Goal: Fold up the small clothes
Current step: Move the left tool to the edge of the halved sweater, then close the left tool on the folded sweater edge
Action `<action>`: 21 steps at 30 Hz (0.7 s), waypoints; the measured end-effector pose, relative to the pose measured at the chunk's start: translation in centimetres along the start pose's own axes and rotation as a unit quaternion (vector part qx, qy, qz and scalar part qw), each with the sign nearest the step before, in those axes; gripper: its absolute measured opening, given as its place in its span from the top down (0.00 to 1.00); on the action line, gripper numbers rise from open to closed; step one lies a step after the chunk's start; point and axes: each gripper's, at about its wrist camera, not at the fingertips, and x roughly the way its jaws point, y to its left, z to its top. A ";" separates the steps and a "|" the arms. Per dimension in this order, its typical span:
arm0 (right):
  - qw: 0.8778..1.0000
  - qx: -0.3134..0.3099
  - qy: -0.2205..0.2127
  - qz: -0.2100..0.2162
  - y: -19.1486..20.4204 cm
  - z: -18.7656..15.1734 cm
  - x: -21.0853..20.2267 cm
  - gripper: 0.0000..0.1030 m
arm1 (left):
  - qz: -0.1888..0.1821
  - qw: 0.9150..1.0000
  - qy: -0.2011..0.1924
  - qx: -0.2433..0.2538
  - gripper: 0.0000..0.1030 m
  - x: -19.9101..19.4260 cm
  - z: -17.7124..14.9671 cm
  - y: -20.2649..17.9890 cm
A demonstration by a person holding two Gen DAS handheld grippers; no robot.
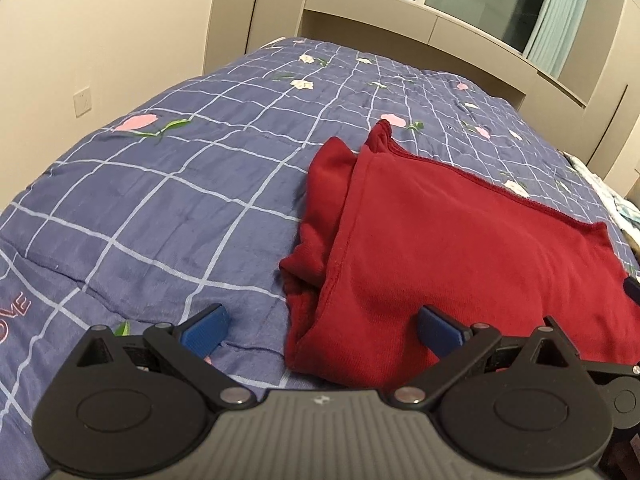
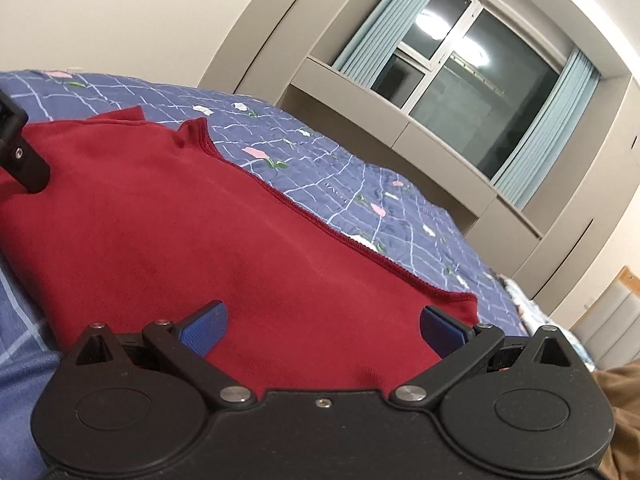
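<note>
A dark red garment [image 1: 460,248] lies flat on the bed, partly folded, with a bunched sleeve [image 1: 320,216] sticking out on its left side. My left gripper [image 1: 322,330] is open over the garment's near left edge, one blue pad above the quilt and the other above the red cloth. In the right wrist view the garment [image 2: 224,240] fills the middle, its stitched hem running toward the far right. My right gripper [image 2: 322,330] is open low over the garment's near edge, holding nothing. Part of the left gripper [image 2: 20,148] shows at the left, over the cloth.
The bed is covered by a blue checked quilt [image 1: 160,200] with pink and white flowers. Beige cabinets [image 1: 460,40] and a window with light blue curtains [image 2: 472,92] stand behind the bed. A wall [image 1: 100,40] runs along the left. Brown cloth [image 2: 620,400] lies at the right edge.
</note>
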 end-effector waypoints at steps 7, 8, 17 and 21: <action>1.000 0.020 0.002 0.012 -0.6 -0.2 0.1 0.01 | -0.077 0.995 -0.008 -0.060 0.50 -0.8 0.3 1.3; 1.000 0.021 0.002 0.012 -0.7 -0.2 0.1 0.01 | -0.087 0.994 -0.005 -0.073 0.50 -0.7 0.4 1.5; 1.000 0.024 0.000 0.013 -0.7 -0.3 0.1 0.01 | -0.073 0.988 0.018 -0.137 0.37 0.0 0.5 2.2; 0.999 0.028 0.000 0.016 -0.9 -0.3 0.0 0.01 | -0.081 0.982 0.025 -0.170 0.38 0.5 0.6 2.9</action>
